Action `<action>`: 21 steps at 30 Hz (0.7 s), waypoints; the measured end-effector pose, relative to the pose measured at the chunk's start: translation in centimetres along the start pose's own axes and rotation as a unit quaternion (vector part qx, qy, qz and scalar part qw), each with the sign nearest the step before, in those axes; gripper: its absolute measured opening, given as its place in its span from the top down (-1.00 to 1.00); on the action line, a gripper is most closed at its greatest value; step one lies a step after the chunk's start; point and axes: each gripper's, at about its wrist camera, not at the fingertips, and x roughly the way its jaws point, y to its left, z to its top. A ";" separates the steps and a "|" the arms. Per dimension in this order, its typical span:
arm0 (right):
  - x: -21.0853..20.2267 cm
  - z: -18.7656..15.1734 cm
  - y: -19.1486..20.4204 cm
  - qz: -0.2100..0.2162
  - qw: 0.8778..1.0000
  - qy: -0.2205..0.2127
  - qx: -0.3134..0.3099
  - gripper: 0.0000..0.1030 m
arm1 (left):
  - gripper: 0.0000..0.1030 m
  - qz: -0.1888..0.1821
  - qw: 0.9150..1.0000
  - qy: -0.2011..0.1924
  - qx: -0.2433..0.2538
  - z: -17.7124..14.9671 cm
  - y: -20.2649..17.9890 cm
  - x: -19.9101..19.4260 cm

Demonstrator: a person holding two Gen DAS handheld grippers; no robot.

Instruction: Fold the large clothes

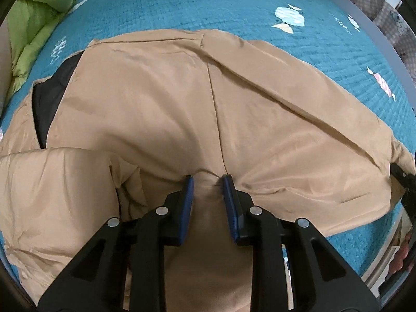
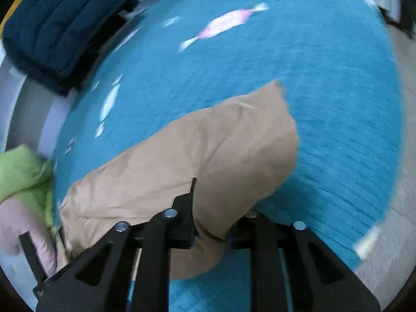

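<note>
Two grippers each pinch a fold of the same tan jacket (image 1: 161, 109), which lies spread across a bed covered by a teal quilted bedspread (image 1: 234, 7).

In the left wrist view the left gripper (image 1: 208, 189) has its blue-padded jaws closed onto a bunched ridge of tan cloth close to a seam that runs up the middle of the garment. Cloth fills the gap between the pads, so the grip looks firm. The hold sits near the garment's middle, probably so that this edge can be lifted or carried over without the panel sagging to one side. A dark lining (image 1: 49, 98) shows at an opening on the left, and a puffy sleeve (image 1: 57, 182) lies folded across the near left part.

The right wrist view is blurred. The right gripper (image 2: 210, 231) has its jaws closed on a hanging corner of tan cloth, with a flap of the jacket (image 2: 208, 156) spreading away over the bedspread (image 2: 312, 78). Gripping a second point apart from the first likely keeps the fabric taut between the hands, which makes a straight fold line easier.

A green blanket (image 1: 33, 26) sits bunched at the bed's far left, well apart from the grips, and a dark blue padded item (image 2: 57, 26) lies beyond the bed edge.

The fold appears partly made, with a sleeve already laid in.
</note>
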 end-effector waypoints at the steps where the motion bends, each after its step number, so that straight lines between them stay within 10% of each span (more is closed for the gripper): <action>1: -0.1 0.2 0.5 -0.002 1.000 -0.004 -0.009 0.72 | 0.53 0.003 1.000 -0.003 0.004 -0.1 -0.1 0.0; 11: -11.0 1.0 10.7 0.135 0.981 -0.106 -0.094 0.76 | 0.53 -0.004 1.000 -0.009 0.003 0.2 0.7 0.3; 21: -16.0 -2.4 25.2 0.204 0.948 -0.100 -0.223 0.76 | 0.59 -0.012 0.999 -0.039 0.001 0.1 3.3 -5.7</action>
